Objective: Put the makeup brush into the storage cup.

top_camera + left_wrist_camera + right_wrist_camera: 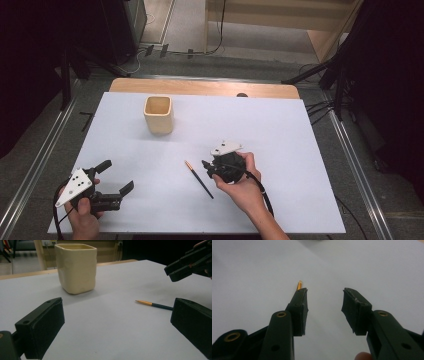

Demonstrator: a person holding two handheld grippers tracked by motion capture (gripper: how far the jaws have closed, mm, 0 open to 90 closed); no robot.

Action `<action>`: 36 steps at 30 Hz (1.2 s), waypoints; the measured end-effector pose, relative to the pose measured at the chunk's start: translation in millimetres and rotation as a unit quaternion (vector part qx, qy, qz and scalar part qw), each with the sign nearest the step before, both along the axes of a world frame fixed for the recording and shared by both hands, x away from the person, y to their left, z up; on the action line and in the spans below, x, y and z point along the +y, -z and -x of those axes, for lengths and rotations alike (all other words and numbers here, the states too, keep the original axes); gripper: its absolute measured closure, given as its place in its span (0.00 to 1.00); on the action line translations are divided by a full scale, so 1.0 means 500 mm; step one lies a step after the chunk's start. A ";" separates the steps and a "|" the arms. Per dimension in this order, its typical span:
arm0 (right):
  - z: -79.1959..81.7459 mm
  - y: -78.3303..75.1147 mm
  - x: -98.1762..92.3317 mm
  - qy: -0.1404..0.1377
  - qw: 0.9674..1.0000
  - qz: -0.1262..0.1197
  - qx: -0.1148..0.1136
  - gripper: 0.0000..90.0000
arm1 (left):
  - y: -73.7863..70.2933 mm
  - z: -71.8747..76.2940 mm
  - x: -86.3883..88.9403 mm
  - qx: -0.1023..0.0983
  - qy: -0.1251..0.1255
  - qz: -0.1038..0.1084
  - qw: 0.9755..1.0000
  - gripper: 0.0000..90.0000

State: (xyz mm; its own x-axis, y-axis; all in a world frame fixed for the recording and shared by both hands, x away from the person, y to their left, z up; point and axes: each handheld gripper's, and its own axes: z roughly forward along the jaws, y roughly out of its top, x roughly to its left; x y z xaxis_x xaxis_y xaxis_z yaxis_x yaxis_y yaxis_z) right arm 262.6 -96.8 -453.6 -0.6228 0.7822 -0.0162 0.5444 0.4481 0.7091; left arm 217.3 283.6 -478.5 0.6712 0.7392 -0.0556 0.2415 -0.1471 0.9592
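A thin dark pen with a golden tip (199, 179) lies on the white table sheet (290, 135), slanting from upper left to lower right. My right gripper (205, 167) sits just right of the pen's upper half, held in a hand and pointing left. In the right gripper view its jaws (325, 293) stand apart with bare sheet between them, and the pen's golden tip (299, 285) peeks out behind the left jaw. My left gripper (119, 175) rests at the near left, wide open and holding nothing. The left gripper view shows the pen (152, 304) by its right jaw.
A cream square cup (159, 114) stands upright at the back left of the sheet, also seen in the left gripper view (76, 267). A wooden table edge (200, 87) runs behind it. The right gripper (186, 263) shows at that view's upper right.
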 end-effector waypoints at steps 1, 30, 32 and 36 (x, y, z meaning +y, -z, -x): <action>-0.002 0.001 0.003 -0.002 1.000 0.007 -0.001 0.62 | 0.000 0.000 0.000 0.000 0.000 -0.001 1.000 0.00; -0.022 0.013 0.066 -0.023 0.990 0.056 0.127 0.69 | 0.000 0.000 -0.004 -0.003 0.005 -0.010 1.000 0.00; -0.024 0.017 0.070 -0.027 0.989 0.063 0.131 0.69 | -0.001 0.001 -0.004 -0.003 0.004 -0.010 1.000 0.00; -0.029 0.023 0.076 -0.024 0.985 0.074 0.156 0.71 | 0.000 0.000 -0.004 -0.002 0.005 -0.011 1.000 0.00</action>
State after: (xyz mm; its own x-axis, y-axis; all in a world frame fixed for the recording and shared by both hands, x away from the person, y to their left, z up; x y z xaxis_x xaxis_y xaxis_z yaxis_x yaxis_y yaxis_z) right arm 277.2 -58.6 -465.2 -0.6519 0.7550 0.0705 0.7010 0.5647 0.4356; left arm 217.1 281.5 -478.4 0.6786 0.7336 -0.0362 0.2355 -0.1705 0.9568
